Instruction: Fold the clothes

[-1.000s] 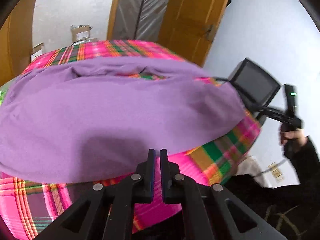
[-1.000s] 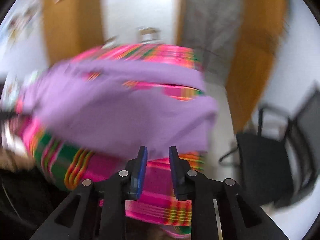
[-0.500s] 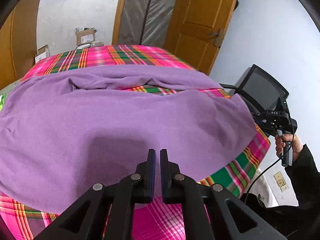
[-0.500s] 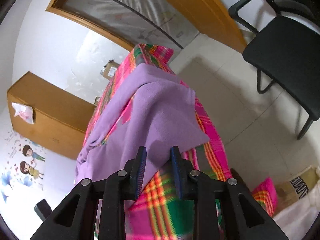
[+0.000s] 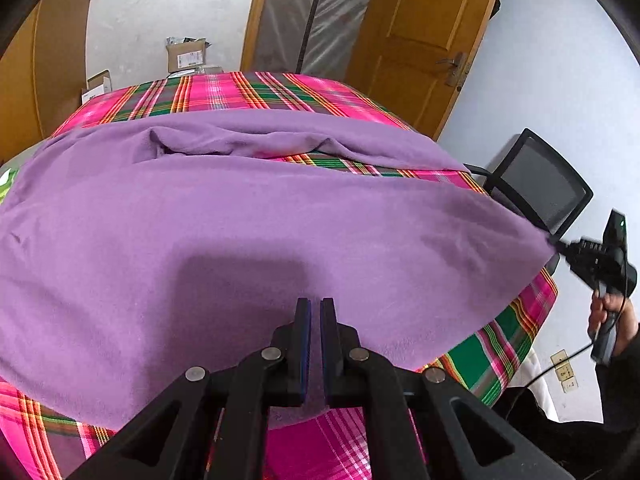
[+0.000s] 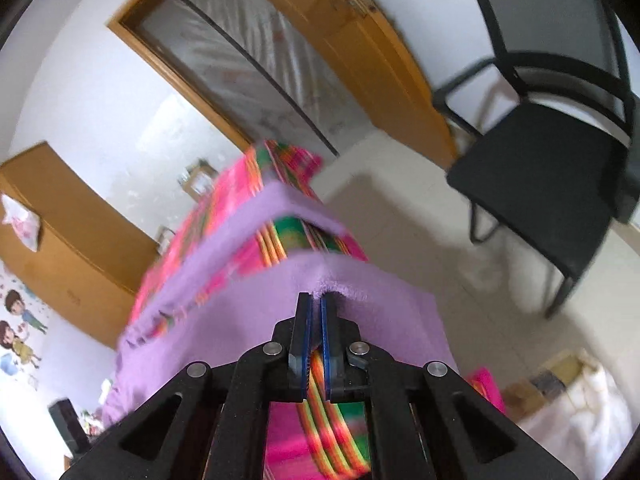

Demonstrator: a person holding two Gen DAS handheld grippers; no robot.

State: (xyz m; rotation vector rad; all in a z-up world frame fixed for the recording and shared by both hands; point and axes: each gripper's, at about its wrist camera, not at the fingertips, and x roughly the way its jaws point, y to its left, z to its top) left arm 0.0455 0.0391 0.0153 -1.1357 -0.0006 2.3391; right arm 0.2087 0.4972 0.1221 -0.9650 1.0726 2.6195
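My right gripper had just closed onto the purple fleece cloth's corner; my left gripper was closed, empty.

Pretty bright, even daylight in both views, no harsh glare. The left wrist view is sharp, with a soft blocky shadow on the purple cloth just ahead of the fingers. The right wrist view is smeared: the plaid cover and black chair look blurry. Heavy fisheye bending curves the door frame, and the corners go black.
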